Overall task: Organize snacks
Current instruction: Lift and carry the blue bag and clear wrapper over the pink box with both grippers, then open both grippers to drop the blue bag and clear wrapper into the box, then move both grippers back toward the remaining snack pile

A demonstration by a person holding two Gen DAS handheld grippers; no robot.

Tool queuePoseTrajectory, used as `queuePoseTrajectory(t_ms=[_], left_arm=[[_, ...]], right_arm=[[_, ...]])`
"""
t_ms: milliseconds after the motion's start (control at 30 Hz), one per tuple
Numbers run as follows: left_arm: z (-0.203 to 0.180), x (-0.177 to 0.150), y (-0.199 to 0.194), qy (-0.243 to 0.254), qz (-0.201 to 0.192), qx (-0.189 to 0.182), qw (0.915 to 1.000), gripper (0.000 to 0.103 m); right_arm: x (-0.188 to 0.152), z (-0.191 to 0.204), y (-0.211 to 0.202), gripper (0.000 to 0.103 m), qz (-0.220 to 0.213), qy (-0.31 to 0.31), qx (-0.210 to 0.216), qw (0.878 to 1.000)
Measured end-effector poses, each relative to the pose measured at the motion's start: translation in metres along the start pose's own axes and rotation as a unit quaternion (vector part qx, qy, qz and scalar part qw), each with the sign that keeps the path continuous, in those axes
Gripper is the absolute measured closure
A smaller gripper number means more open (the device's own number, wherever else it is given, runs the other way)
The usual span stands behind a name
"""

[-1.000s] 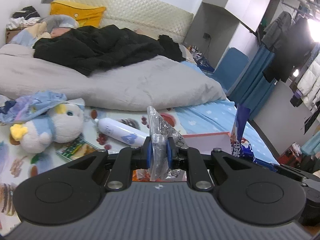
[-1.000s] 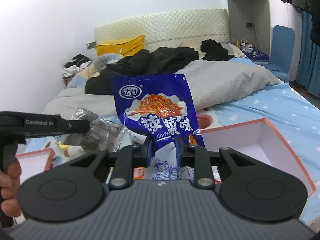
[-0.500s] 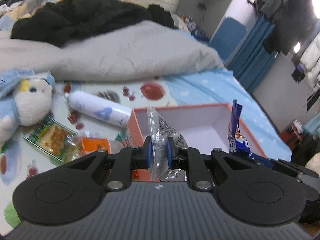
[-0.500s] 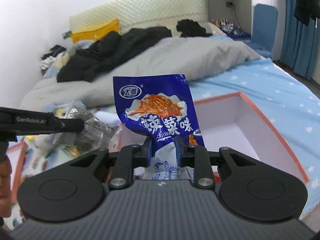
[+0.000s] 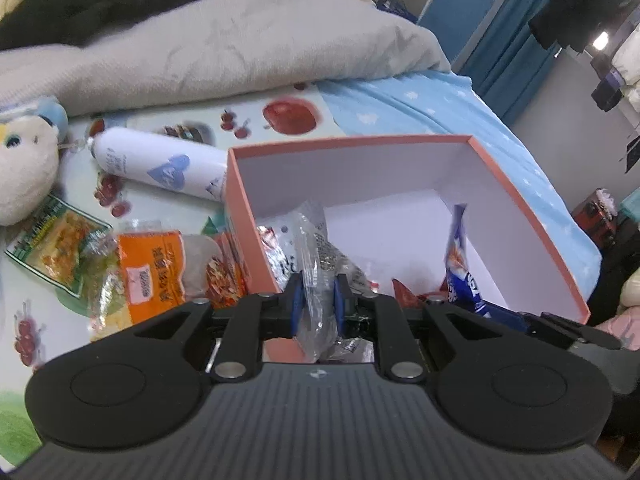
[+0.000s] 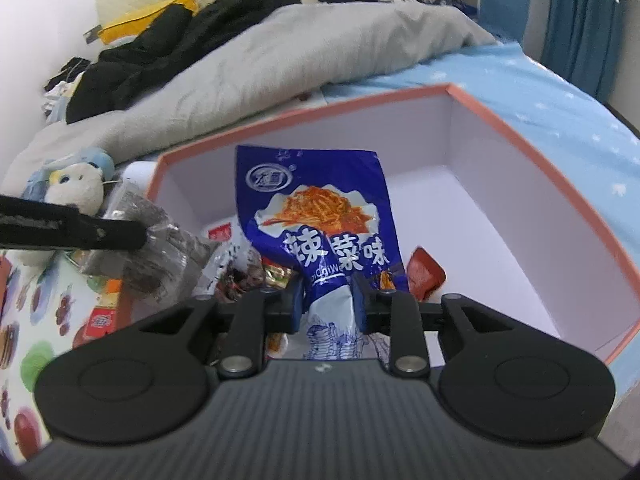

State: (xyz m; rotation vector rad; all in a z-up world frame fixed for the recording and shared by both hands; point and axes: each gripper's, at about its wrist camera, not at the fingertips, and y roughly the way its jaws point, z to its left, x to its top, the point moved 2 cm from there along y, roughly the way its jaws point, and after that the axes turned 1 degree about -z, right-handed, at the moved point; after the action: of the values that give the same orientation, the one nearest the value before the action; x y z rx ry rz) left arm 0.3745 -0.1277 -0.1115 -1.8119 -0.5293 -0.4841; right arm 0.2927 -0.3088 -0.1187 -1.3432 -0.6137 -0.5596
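Note:
An orange-rimmed box (image 5: 360, 142) with a white inside lies on the bed sheet and holds several snack packets. My left gripper (image 5: 319, 304) hangs over the box's near left corner. Its jaws are opening, and the pads still touch a clear crinkly snack packet (image 5: 316, 248) that stands between them. My right gripper (image 6: 328, 304) is over the same box (image 6: 540, 140). Its jaws are opening too, with a small gap on each side of the blue noodle-snack packet (image 6: 320, 216), which leans back into the box. The right wrist view shows the clear packet (image 6: 160, 256) at the left.
Left of the box lie a white bottle (image 5: 160, 164), an orange snack packet (image 5: 152, 272) and a green one (image 5: 56, 248). A plush toy (image 5: 20, 168) sits at the far left. A grey duvet (image 5: 240, 52) is heaped behind, and a red packet (image 6: 426, 272) lies inside the box.
Both grippers have sunk and tipped down toward the box, bringing their packets over it. The right jaws have widened and the blue packet has slumped back. The left jaws have parted slightly.

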Motion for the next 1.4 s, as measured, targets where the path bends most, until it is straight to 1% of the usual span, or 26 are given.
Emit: queuePoseTrajectory(t_ms=[33,67,100,133,167,267,400,633,800,867,1033,1200,1267,1333,1400], left_arm=[[0.001,-0.001,0.001,-0.002,0.003,0.001,1.0000,0.072],[0.000,-0.001,0.000,-0.002,0.005,0.002,1.0000,0.068],[0.000,-0.001,-0.001,-0.003,0.004,0.005,1.0000,0.058],[0.001,-0.002,-0.001,-0.004,0.004,0.012,0.9999,0.052],[0.001,-0.002,-0.003,-0.002,0.002,0.015,0.9999,0.052],[0.000,-0.001,-0.013,0.003,-0.007,0.004,1.0000,0.052],[-0.004,0.001,-0.033,0.013,-0.025,0.007,0.9996,0.052],[-0.011,0.006,-0.088,0.027,-0.073,0.004,0.9970,0.052],[-0.012,0.002,-0.133,0.038,-0.104,0.004,0.9938,0.052],[-0.011,-0.001,-0.150,0.040,-0.115,0.004,0.9925,0.051],[-0.005,-0.010,-0.194,0.050,-0.152,0.019,0.9870,0.036],[0.008,-0.027,-0.233,0.043,-0.176,0.033,0.9829,0.026],[0.015,-0.035,-0.247,0.036,-0.181,0.037,0.9821,0.026],[0.020,-0.042,-0.258,0.032,-0.186,0.037,0.9814,0.018],[0.023,-0.051,-0.268,0.033,-0.192,0.039,0.9801,0.016]], right_arm=[[-0.002,-0.002,0.000,0.055,0.003,0.004,-0.004,1.000],[-0.004,-0.004,0.000,0.049,0.005,0.009,-0.005,1.000],[-0.004,-0.005,-0.001,0.049,0.006,0.011,-0.002,1.000],[-0.005,-0.005,-0.003,0.049,0.008,0.010,0.000,1.000],[-0.005,-0.006,-0.003,0.049,0.010,0.009,0.002,1.000],[-0.005,-0.004,-0.009,0.049,0.008,0.007,0.013,1.000],[0.001,0.001,-0.021,0.049,-0.003,0.009,0.015,1.000],[0.011,0.014,-0.058,0.049,-0.045,0.000,0.022,0.999],[0.018,0.026,-0.090,0.049,-0.082,-0.002,0.028,0.996],[0.021,0.033,-0.106,0.049,-0.099,-0.001,0.036,0.994],[0.023,0.052,-0.137,0.049,-0.133,-0.016,0.049,0.990],[0.012,0.070,-0.162,0.049,-0.148,-0.028,0.065,0.986],[0.007,0.078,-0.170,0.049,-0.153,-0.036,0.073,0.985],[0.004,0.086,-0.177,0.049,-0.159,-0.043,0.076,0.984],[0.001,0.092,-0.182,0.049,-0.163,-0.045,0.080,0.982]])
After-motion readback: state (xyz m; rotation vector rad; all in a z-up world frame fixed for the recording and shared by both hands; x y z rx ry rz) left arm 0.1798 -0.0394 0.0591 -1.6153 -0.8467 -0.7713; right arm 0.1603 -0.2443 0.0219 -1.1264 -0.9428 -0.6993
